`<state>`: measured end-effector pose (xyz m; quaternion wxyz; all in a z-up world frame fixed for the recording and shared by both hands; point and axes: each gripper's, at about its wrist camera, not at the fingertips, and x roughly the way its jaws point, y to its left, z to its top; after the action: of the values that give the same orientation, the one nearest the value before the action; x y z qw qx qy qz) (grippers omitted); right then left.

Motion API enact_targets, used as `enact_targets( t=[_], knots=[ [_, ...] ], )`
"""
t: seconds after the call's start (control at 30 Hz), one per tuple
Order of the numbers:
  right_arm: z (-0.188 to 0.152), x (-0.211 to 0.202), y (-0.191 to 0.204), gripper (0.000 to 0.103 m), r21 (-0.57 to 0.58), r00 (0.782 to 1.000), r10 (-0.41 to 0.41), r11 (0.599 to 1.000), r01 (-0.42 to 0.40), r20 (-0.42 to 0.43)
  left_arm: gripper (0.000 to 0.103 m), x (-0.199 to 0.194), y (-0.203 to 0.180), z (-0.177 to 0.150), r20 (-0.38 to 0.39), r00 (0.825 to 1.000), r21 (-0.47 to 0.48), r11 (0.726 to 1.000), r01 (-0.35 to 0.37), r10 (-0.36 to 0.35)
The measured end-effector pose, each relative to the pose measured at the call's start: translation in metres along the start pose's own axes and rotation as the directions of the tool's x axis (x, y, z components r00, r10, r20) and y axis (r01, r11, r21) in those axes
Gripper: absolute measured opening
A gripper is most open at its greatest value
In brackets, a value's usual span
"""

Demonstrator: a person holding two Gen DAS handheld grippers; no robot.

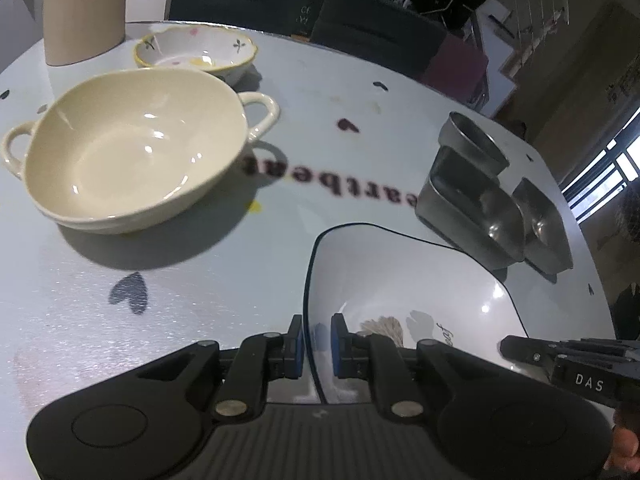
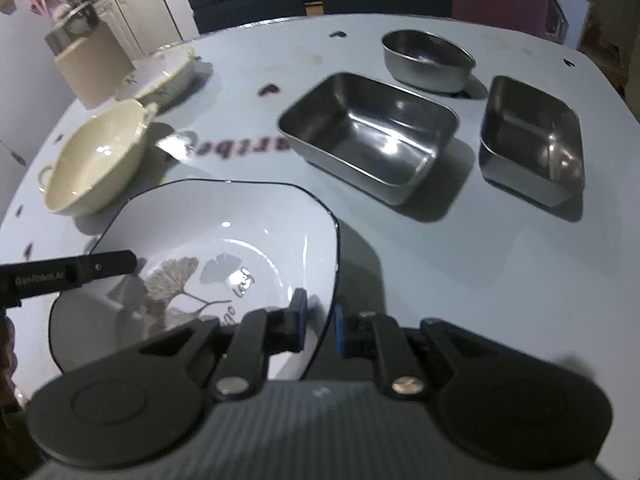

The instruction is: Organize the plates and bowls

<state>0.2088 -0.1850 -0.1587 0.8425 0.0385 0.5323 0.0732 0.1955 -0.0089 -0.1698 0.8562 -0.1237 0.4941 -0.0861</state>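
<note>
Pale blue tabletop [image 2: 440, 264] with heart prints carries everything. Near its front edge sits one white plate [image 2: 224, 240] with a dark rim and leaf print. Both grippers are nearly closed on its rim: the left gripper [image 1: 316, 340] pinches the left edge, the right gripper [image 2: 320, 320] the right edge. Beyond stand two ceramic bowls, one cream bowl [image 1: 132, 152] with handles, one flowered bowl [image 1: 196, 50], and three steel containers [image 2: 372, 132], plus one beige holder [image 1: 84, 8]
</note>
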Motion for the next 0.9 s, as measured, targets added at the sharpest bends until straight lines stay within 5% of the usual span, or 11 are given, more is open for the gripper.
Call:
enact_targets(
  t=[0.37,0.9],
  knots=[
    [0.004,0.01,-0.019,0.01,0.009,0.996,-0.081,0.997,0.081,-0.025,0.016,0.019,-0.018,0.003,-0.021,1.0,0.034,0.999,0.019,-0.018],
    [0.004,0.008,-0.017,0.009,-0.031,0.997,-0.075,0.997,0.074,-0.03,0.016,0.016,-0.016,-0.004,-0.051,0.999,0.077,0.997,-0.009,0.013]
  ],
)
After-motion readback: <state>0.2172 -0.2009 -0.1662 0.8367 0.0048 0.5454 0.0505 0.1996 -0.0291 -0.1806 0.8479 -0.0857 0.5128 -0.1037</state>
